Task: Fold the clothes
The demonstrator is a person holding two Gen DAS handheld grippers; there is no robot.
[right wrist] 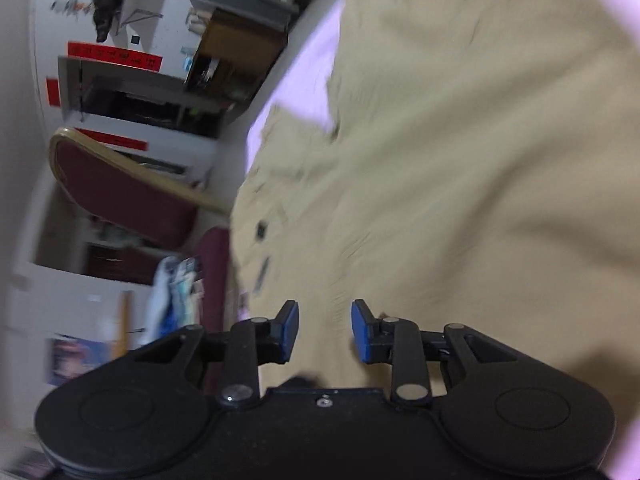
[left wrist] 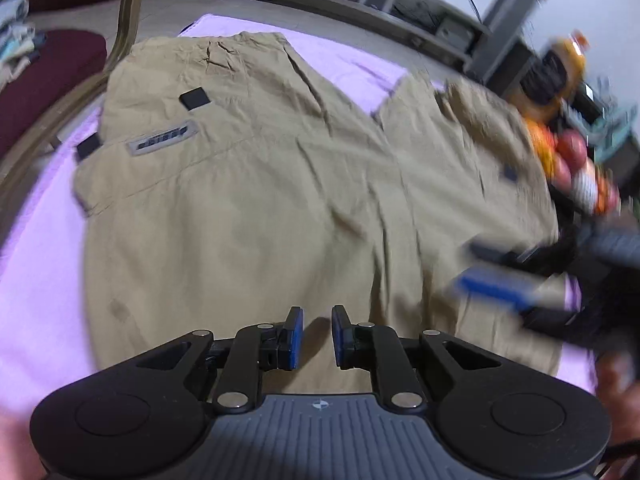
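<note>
Left wrist view. Your left gripper [left wrist: 317, 336] hovers over the near part of the khaki trousers [left wrist: 248, 200], its blue-padded jaws parted by a narrow gap with nothing between them. The trousers lie spread flat on a lilac sheet [left wrist: 36, 264], waistband far left, where a grey label [left wrist: 162, 138] and black belt loops show. The two legs run toward the far right, with a wedge of sheet between them. Your right gripper [left wrist: 492, 276] enters from the right edge, blurred, low over the right-hand leg; its jaws stand apart, and whether the fabric touches them cannot be told. A dark red chair [left wrist: 52, 76] with a tan frame stands beyond the sheet at upper left; shelves [left wrist: 384, 4] line the far wall.

Right wrist view. Your right gripper [right wrist: 325, 332] sits above the same trousers [right wrist: 440, 160], which fill the right of the frame, heavily blurred. Its jaws are moderately parted and hold nothing. A strip of lilac sheet [right wrist: 304, 76] shows at the trousers' edge. The dark red chair [right wrist: 120, 196] appears at left.
</note>
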